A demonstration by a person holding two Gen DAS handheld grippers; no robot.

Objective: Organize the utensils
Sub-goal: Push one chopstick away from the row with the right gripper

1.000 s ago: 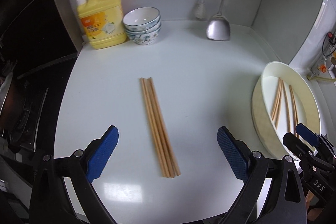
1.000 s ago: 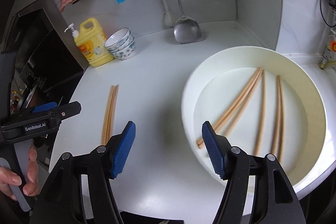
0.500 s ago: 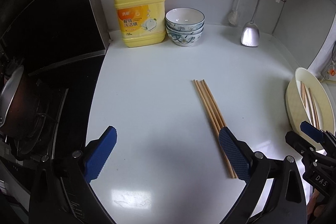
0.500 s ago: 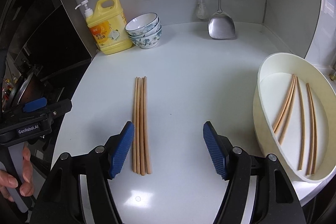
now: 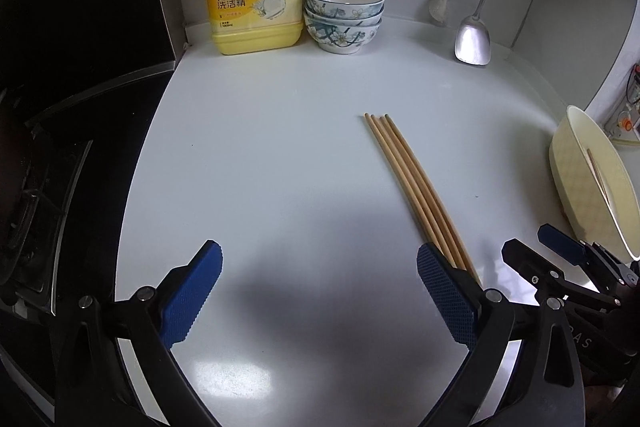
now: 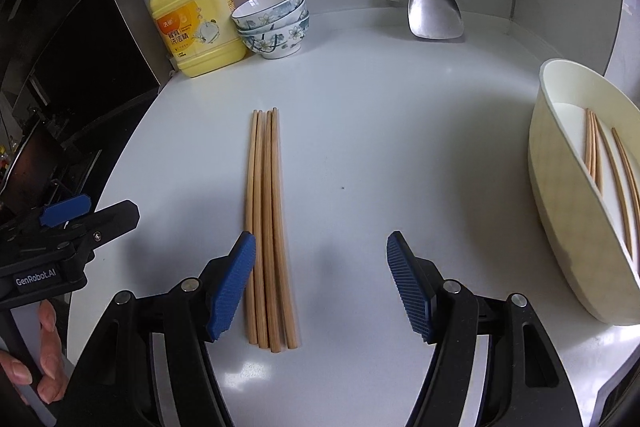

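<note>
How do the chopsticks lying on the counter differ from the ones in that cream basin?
The chopsticks on the counter lie flat on the white counter, pressed side by side in one tidy bundle of four with their ends lined up. The chopsticks in the basin lie inside the cream basin, spread apart and fanned at slightly different angles, partly hidden by its wall. Both sets are plain, light wooden sticks, and neither is being held.

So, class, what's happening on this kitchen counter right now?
A person holds a gripper in each hand over the white counter. Both the left gripper and right gripper are open and empty. Four chopsticks lie side by side on the counter; more sit in the cream basin.
</note>
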